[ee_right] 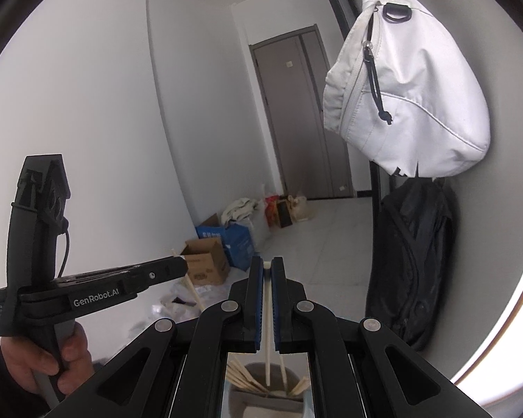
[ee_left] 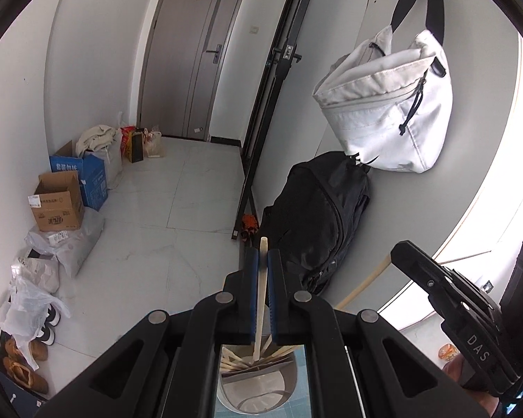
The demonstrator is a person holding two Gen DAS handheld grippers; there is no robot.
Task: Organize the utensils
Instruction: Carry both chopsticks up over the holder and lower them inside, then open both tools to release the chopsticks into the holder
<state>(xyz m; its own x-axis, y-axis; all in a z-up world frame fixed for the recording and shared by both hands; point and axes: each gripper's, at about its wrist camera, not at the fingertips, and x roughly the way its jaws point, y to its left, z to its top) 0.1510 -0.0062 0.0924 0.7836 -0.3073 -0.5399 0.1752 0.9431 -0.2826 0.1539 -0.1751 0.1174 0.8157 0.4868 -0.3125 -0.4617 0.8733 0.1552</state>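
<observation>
In the left wrist view my left gripper (ee_left: 260, 256) is shut on a pale wooden chopstick (ee_left: 259, 299), whose tip pokes out above the pads. Directly below stands a round metal holder (ee_left: 282, 393) with several chopsticks (ee_left: 237, 362) leaning in it. To the right, my right gripper (ee_left: 399, 252) pinches another chopstick (ee_left: 362, 287). In the right wrist view my right gripper (ee_right: 267, 263) is shut on a whitish chopstick (ee_right: 268, 313) above the same holder (ee_right: 240, 400). At the left, a hand (ee_right: 35, 362) holds my left gripper (ee_right: 181, 265) with its chopstick (ee_right: 193, 287).
A white bag (ee_left: 394, 104) hangs on the wall above a black backpack (ee_left: 317, 216). Cardboard boxes (ee_left: 57, 202), plastic bags (ee_left: 35, 299) and shoes (ee_left: 21, 365) line the left wall. A grey door (ee_left: 195, 55) closes the hallway. The holder stands on a blue tiled surface (ee_left: 282, 412).
</observation>
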